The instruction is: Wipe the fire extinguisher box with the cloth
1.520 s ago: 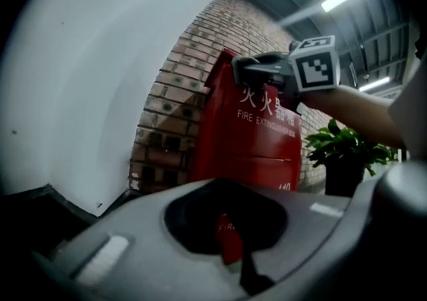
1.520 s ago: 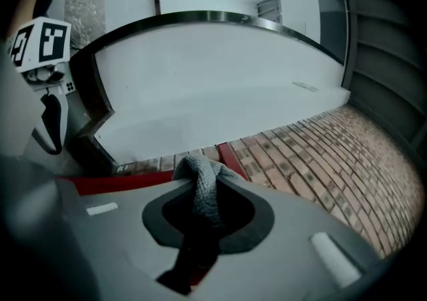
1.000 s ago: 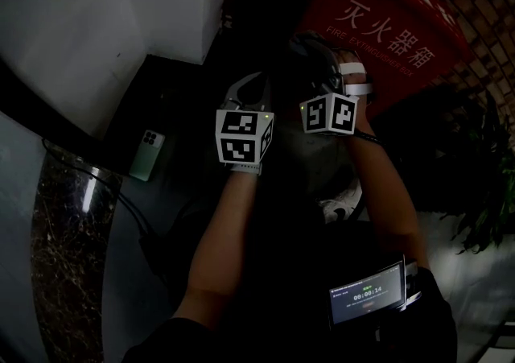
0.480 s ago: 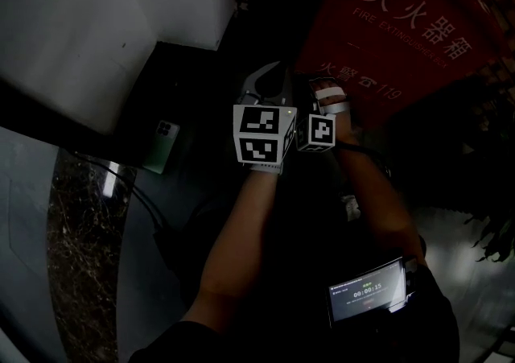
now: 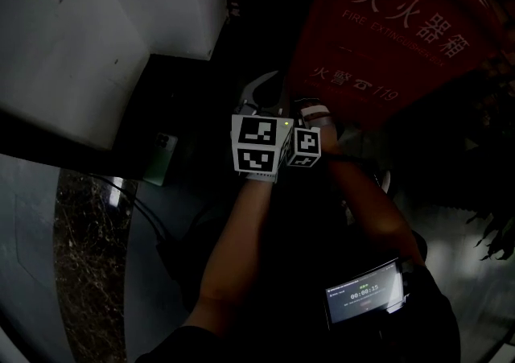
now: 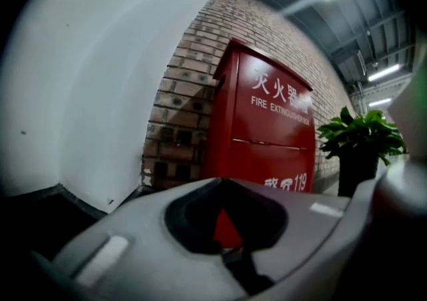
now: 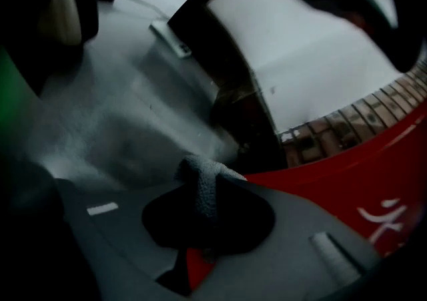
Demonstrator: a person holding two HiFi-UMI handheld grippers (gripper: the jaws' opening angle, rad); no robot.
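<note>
The red fire extinguisher box [image 5: 378,39] stands against a brick wall, with white lettering on its front [image 6: 270,133]. My left gripper [image 5: 264,86] is held in front of the box's lower left corner, and its jaws [image 6: 223,183] are shut with nothing between them. Right beside it, my right gripper [image 5: 312,110] is shut on a grey cloth [image 7: 203,189] that sticks up between the jaws. In the right gripper view the box's red face [image 7: 347,179] lies just beyond the cloth. Whether the cloth touches the box cannot be told.
A white pillar [image 5: 96,23] rises to the left of the box, with a dark ledge at its foot where a green phone [image 5: 161,158] lies. A potted plant [image 6: 360,139] stands right of the box. A timer screen [image 5: 362,293] sits on the right forearm.
The right gripper has come down and left until its cube sits against the left one. The box's front now fills more of the head view.
</note>
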